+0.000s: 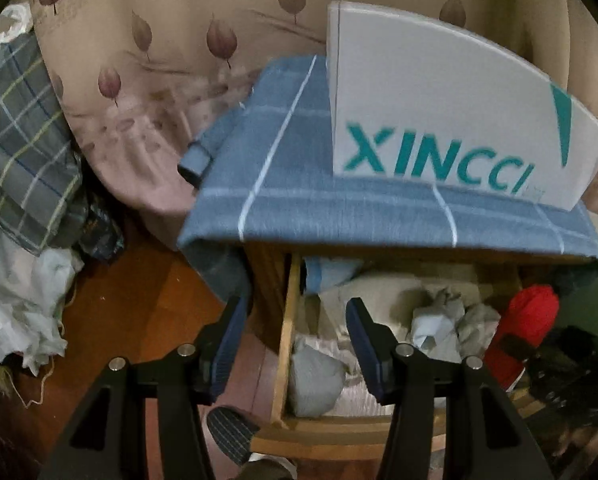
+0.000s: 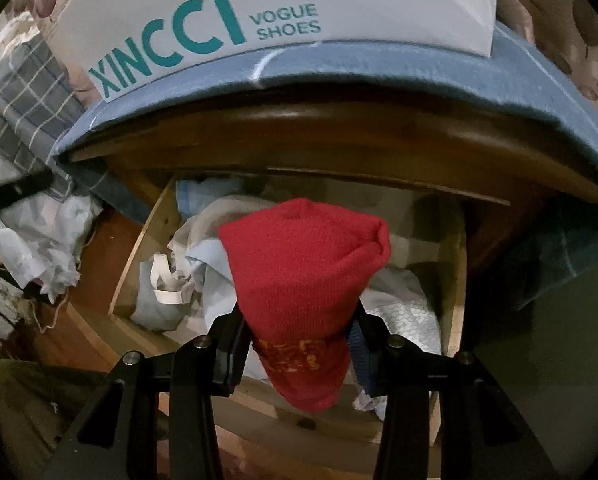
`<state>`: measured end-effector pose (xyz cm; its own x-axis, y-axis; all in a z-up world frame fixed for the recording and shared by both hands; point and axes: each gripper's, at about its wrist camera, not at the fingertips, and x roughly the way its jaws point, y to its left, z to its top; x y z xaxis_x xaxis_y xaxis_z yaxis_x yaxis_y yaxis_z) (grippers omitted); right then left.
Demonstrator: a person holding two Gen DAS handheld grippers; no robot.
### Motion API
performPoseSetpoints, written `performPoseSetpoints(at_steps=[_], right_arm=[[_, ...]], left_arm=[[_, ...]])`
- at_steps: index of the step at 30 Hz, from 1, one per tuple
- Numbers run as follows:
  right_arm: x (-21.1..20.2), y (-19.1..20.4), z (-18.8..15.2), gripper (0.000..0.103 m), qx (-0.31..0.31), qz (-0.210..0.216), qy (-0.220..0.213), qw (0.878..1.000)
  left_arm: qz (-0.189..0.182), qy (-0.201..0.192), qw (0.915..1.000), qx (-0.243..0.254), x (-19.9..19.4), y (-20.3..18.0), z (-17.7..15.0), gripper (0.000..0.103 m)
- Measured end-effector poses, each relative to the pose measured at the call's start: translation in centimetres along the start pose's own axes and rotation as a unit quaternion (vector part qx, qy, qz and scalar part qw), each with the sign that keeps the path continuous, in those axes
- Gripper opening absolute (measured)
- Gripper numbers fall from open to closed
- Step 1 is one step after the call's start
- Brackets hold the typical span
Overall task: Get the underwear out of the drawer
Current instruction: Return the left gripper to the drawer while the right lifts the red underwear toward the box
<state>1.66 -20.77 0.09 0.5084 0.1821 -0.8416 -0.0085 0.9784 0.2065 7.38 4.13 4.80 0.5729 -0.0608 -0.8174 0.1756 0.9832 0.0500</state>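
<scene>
Left wrist view: a heap of checked and pale cloth [image 1: 23, 152] lies on the wood floor [image 1: 139, 292] at the left, well apart from the drawer.
Left gripper [image 1: 297, 344]: jaws apart with nothing between them; one blue finger hangs over the floor, the other over the drawer's left part, and the drawer's left wall shows in the gap.
Drawer [image 1: 287, 320]: pulled out from under the cabinet top, full of crumpled grey and pale-blue clothes [image 1: 439, 320].
Cabinet top: covered by a blue checked cloth [image 1: 339, 200] whose front edge hangs over the drawer; a white shoe box [image 1: 439, 92] stands on it toward the back.
Underwear in this view: a red roll [image 1: 531, 316] at the drawer's right side, held by the other gripper.
Right wrist view, right gripper [image 2: 299, 344]: jaws clamped on the red knitted underwear [image 2: 303, 264], above the open drawer [image 2: 139, 248].
Long axis: runs along the fingers, the rounded bulky end pointing away toward the cabinet, the narrow end with a dark red patterned band hanging back past the fingers.
</scene>
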Motion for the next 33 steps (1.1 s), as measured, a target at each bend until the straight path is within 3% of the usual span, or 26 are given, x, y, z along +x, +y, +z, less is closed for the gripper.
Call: performPoseSetpoints(at_steps=[10, 20, 33], right_arm=[[-5.3, 0.8, 1.7, 0.041, 0.004, -0.004, -0.045, 0.999], [-11.3, 3.2, 3.8, 0.041, -0.024, 0.004, -0.069, 0.997], [-20.3, 6.6, 12.7, 0.041, -0.041, 0.002, -0.160, 0.986]], left_arm=[[0.000, 0.006, 0.9998, -0.016, 2.7, 0.4, -2.6, 0.053], [-0.005, 0.020, 0.9996, -0.018, 3.4, 0.7, -3.1, 0.053], [0.001, 0.023, 0.9996, -0.016, 3.5, 0.7, -3.3, 0.053]])
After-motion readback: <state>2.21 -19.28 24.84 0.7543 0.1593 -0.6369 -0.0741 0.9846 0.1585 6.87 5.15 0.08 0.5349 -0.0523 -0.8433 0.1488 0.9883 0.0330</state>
